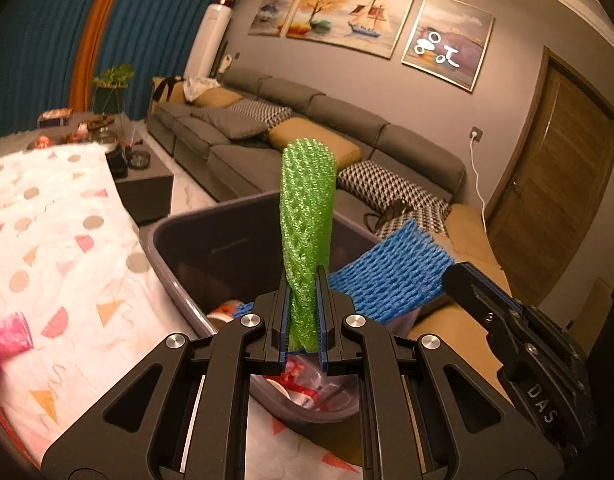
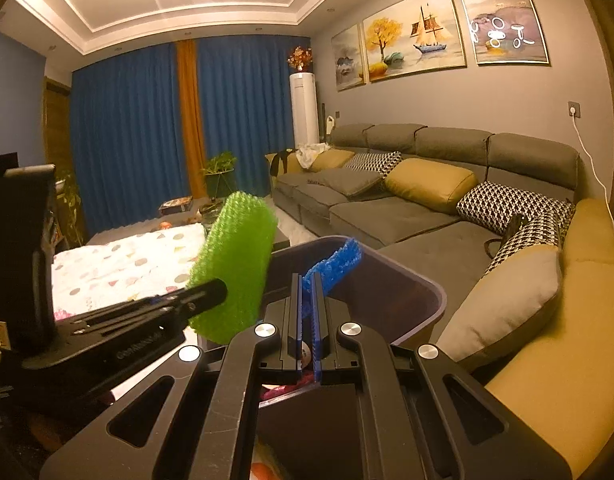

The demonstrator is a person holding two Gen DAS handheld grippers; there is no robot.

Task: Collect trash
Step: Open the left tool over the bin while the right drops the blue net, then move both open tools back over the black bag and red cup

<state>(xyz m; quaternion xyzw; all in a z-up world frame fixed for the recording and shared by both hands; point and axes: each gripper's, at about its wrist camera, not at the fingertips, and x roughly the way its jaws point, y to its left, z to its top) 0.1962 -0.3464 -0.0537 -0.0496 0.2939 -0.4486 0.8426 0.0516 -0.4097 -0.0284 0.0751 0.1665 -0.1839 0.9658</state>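
Observation:
My left gripper (image 1: 303,280) is shut on a green foam net sleeve (image 1: 307,216) that stands upright above the dark bin (image 1: 175,240). It also shows in the right wrist view (image 2: 235,264), held by the left gripper (image 2: 217,292). My right gripper (image 2: 306,280) is shut on a blue foam net sleeve (image 2: 335,262), also over the bin (image 2: 411,280). In the left wrist view the blue sleeve (image 1: 391,276) hangs from the right gripper (image 1: 453,276). Wrappers and other trash (image 1: 303,384) lie in the bin.
A table with a patterned white cloth (image 1: 55,240) is at the left, with a pink wrapper (image 1: 7,338) on it. A grey sofa (image 2: 407,208) with cushions runs along the right. A dark coffee table (image 1: 143,176) stands beyond.

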